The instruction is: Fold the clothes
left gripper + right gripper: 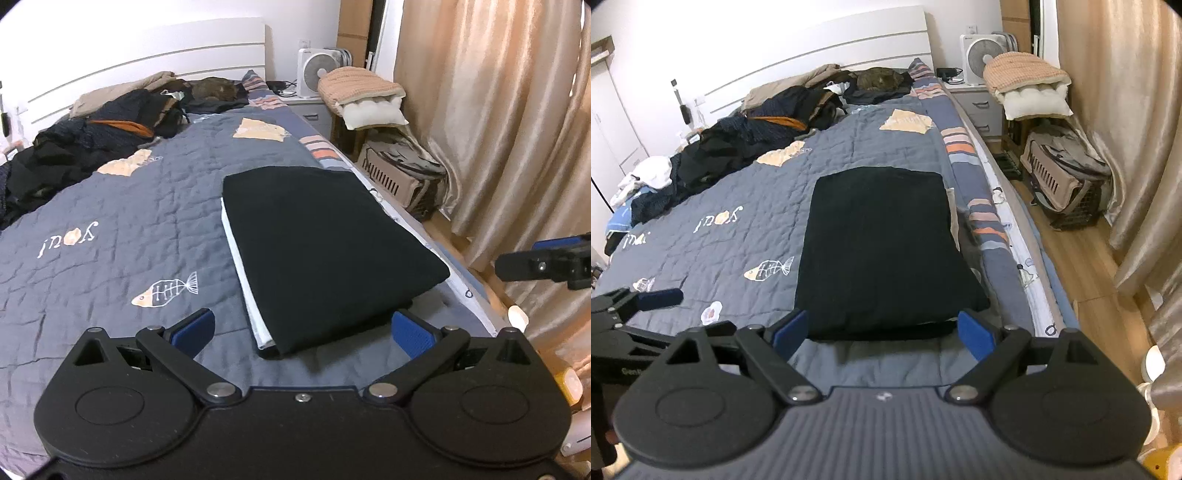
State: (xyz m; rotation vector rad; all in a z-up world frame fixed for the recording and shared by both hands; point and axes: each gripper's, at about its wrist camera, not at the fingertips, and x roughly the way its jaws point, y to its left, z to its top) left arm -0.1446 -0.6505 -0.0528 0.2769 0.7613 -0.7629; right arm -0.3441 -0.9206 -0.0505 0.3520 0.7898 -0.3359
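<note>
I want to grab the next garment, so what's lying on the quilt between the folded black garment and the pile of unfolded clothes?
Only bare quilt separates the folded black garment from the clothes pile, clearest in the right wrist view.

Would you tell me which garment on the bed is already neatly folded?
The black garment lying flat nearest both grippers; the other clothes lie crumpled near the headboard.

2 wrist cams, both facing bed (147, 206).
</note>
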